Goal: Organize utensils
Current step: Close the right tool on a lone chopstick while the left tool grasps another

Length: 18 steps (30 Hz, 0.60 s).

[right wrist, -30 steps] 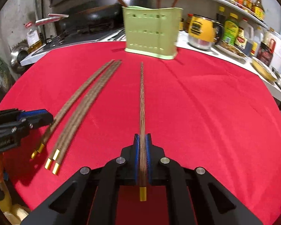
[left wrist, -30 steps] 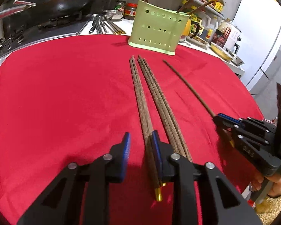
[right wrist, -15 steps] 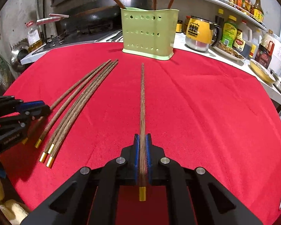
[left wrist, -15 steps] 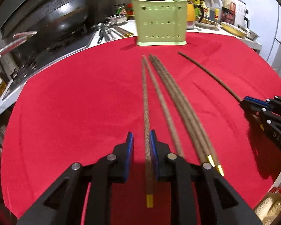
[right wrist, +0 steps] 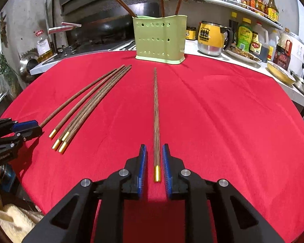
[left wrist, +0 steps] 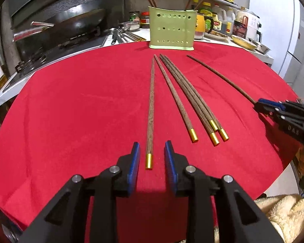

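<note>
Several brown chopsticks with gold ends lie on the red cloth [left wrist: 81, 111] in front of a green holder [left wrist: 172, 30] that has a few chopsticks standing in it. One chopstick [left wrist: 151, 105] lies apart at the left, its gold end between the pads of my left gripper [left wrist: 152, 143]. Those jaws are opening and do not touch it. A single chopstick [right wrist: 156, 111] lies on the right. Its gold end sits between the pads of my right gripper [right wrist: 154, 146], whose jaws are opening with gaps on both sides. The remaining chopsticks [right wrist: 91, 105] lie bundled between the two.
A wok [left wrist: 77, 22] sits on the stove at the back left, with metal utensils [left wrist: 121, 36] on the counter. A yellow mug [right wrist: 209, 38], bottles and a yellow dish [right wrist: 280, 73] line the right counter. A beige towel [left wrist: 283, 212] lies below the table's near edge.
The right gripper was shut on the single chopstick; its jaws have parted and it has drawn back. The left gripper swung one chopstick away from the bundle, then widened and drew back to its gold end.
</note>
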{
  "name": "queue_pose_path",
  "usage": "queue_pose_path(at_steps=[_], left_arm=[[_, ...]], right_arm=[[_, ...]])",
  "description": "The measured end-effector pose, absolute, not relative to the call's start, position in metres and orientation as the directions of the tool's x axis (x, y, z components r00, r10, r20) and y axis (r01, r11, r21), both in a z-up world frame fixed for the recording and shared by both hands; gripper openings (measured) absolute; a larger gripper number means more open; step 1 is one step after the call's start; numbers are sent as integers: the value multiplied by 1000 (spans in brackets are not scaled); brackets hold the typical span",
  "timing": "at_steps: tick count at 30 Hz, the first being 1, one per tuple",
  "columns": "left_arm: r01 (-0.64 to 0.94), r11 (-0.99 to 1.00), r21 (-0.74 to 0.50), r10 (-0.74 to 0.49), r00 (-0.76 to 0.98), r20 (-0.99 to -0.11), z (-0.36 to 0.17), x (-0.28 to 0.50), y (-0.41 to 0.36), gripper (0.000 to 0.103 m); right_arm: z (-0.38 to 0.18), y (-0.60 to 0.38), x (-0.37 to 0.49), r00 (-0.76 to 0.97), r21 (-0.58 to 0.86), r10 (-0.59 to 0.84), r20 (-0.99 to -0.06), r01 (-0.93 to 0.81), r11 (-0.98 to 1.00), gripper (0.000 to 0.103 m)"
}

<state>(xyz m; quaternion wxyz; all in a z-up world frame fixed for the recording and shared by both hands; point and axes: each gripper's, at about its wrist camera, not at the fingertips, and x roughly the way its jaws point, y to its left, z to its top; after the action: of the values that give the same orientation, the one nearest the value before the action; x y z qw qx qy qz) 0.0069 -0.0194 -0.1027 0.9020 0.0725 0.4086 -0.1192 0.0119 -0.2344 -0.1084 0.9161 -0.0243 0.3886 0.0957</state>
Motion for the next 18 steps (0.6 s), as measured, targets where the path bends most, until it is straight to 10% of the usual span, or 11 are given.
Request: queue_pose_path(at_steps=[18], left_arm=[[210,973,93,-81,690,-719,-107,-1,-20,11]], right_arm=[[-111,-236,-3,717,39,144,-682,-161,986,12]])
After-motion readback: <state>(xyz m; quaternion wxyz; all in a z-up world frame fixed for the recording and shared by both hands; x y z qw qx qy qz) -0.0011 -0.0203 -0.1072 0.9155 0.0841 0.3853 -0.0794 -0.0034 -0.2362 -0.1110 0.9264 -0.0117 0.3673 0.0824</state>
